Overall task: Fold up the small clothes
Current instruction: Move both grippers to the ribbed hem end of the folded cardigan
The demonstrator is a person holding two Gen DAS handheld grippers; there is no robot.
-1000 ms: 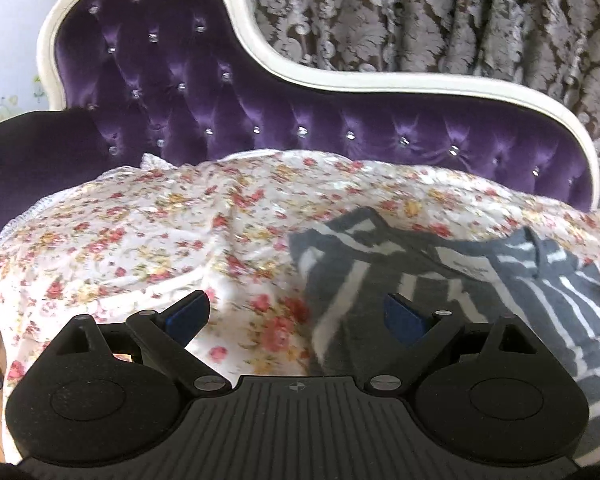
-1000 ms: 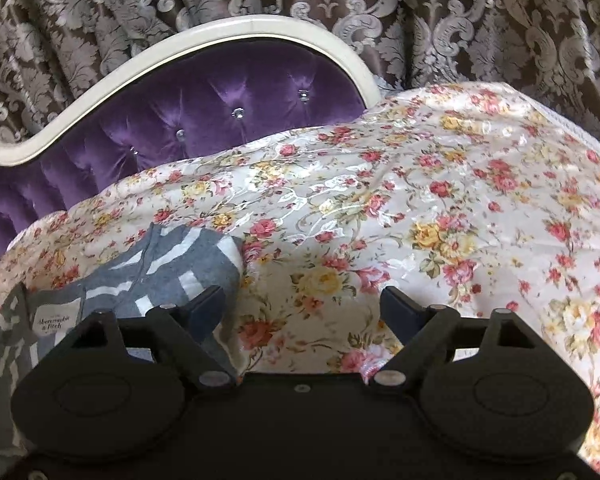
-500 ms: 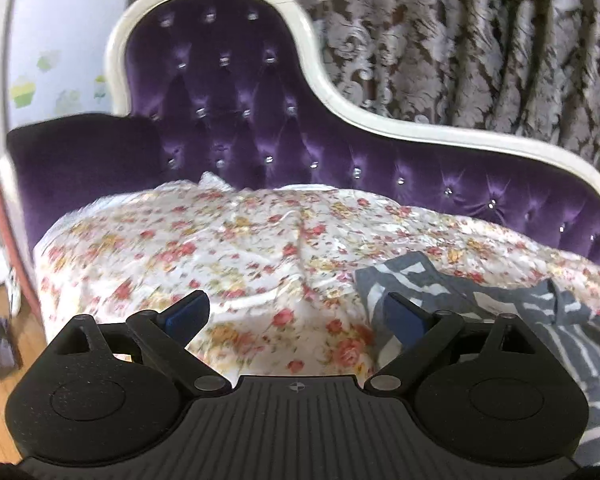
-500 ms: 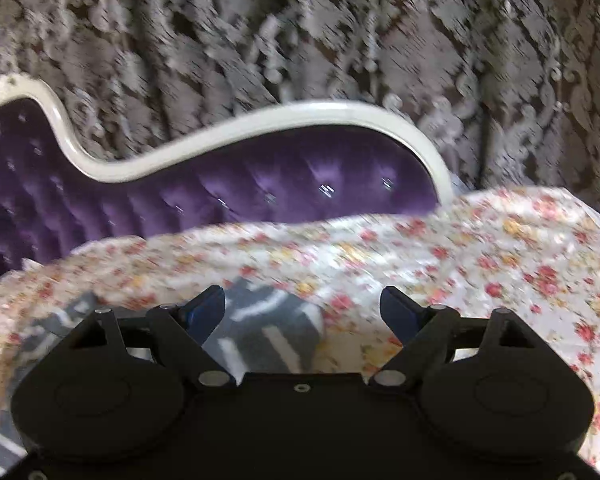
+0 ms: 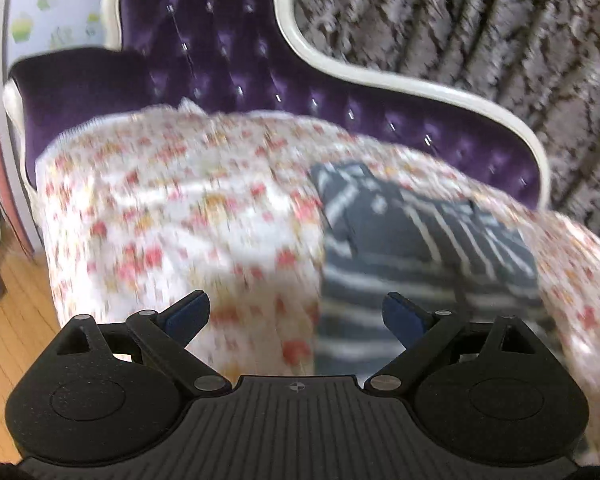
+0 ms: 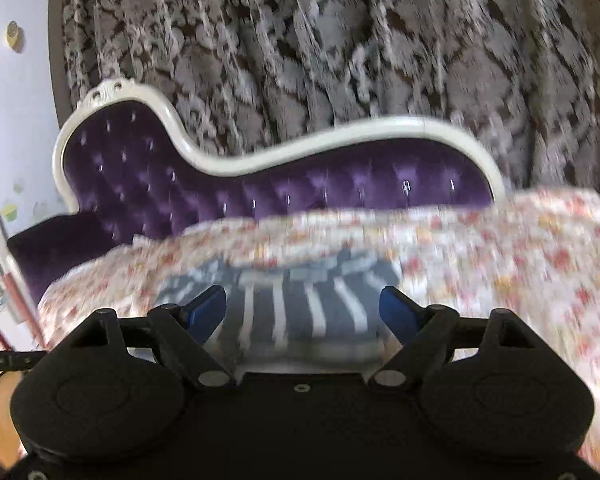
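Observation:
A grey garment with white stripes (image 5: 416,244) lies folded on the floral sheet (image 5: 180,216) that covers the sofa seat. It also shows in the right wrist view (image 6: 296,300), straight ahead between the fingers. My left gripper (image 5: 296,316) is open and empty, held back from the seat's front edge with the garment ahead to its right. My right gripper (image 6: 302,310) is open and empty, held back from the garment. Both views are motion-blurred.
The purple tufted sofa back (image 5: 228,60) with its white frame (image 6: 340,136) rises behind the seat. A patterned curtain (image 6: 340,40) hangs behind it. Wooden floor (image 5: 8,312) shows at the lower left, below the sofa's left end.
Both grippers have pulled back and away from the garment, which now looks smaller and farther. The right view has swung left to face the garment. Both grippers stayed open.

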